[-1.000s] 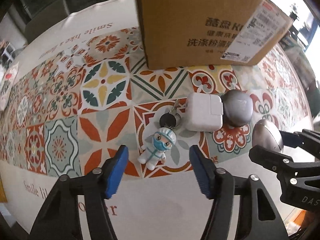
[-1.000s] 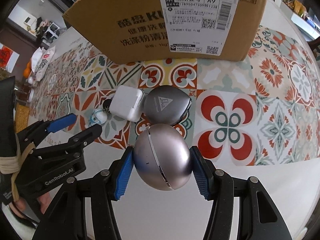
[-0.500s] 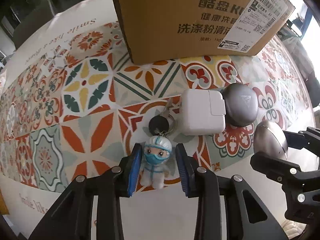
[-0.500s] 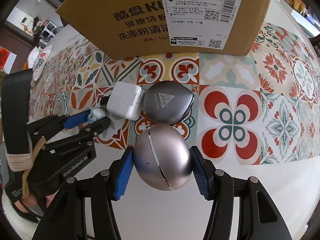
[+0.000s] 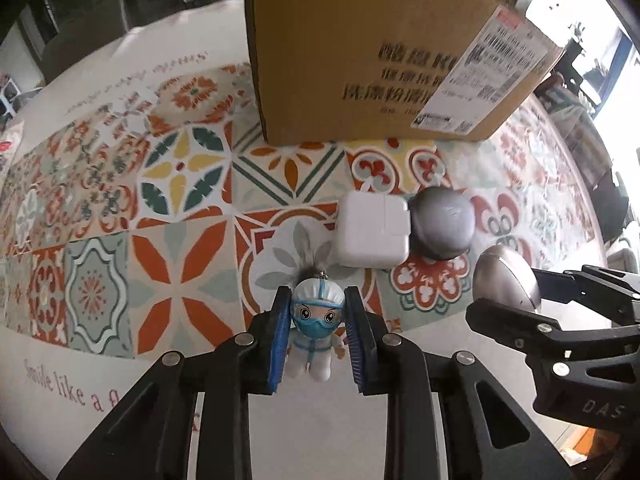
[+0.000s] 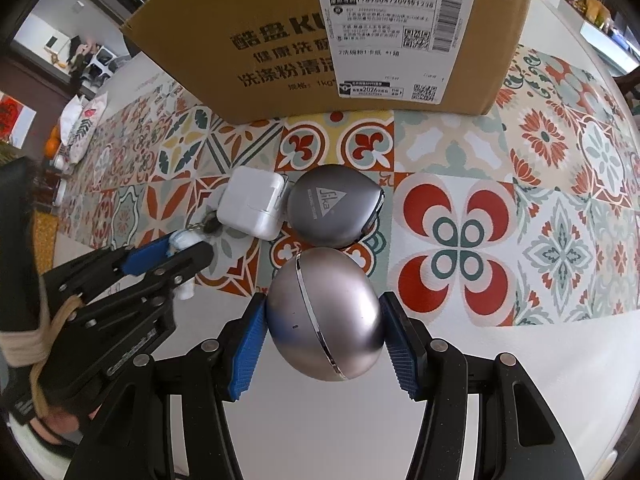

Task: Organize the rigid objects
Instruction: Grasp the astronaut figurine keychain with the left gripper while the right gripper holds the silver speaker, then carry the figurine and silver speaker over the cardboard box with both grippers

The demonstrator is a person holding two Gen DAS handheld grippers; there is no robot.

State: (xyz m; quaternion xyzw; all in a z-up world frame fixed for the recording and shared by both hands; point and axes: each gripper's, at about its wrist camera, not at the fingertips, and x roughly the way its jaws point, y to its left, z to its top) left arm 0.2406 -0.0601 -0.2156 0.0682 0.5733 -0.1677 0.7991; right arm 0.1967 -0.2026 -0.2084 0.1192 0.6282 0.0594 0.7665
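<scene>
I count 1 figurine keychain [image 5: 317, 322] clamped in my left gripper [image 5: 318, 334], 1 silver egg-shaped case [image 6: 324, 314] pinched in my right gripper [image 6: 325, 342]. At 12 o'clock lie 1 white charger [image 6: 252, 202], 1 grey pod [image 6: 334, 210], then 1 cardboard box [image 6: 280, 40], its inside hidden.

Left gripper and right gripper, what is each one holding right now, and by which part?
The left gripper grips the figurine keychain by the sides of its head. The right gripper holds the silver egg-shaped case across its widest middle.
</scene>
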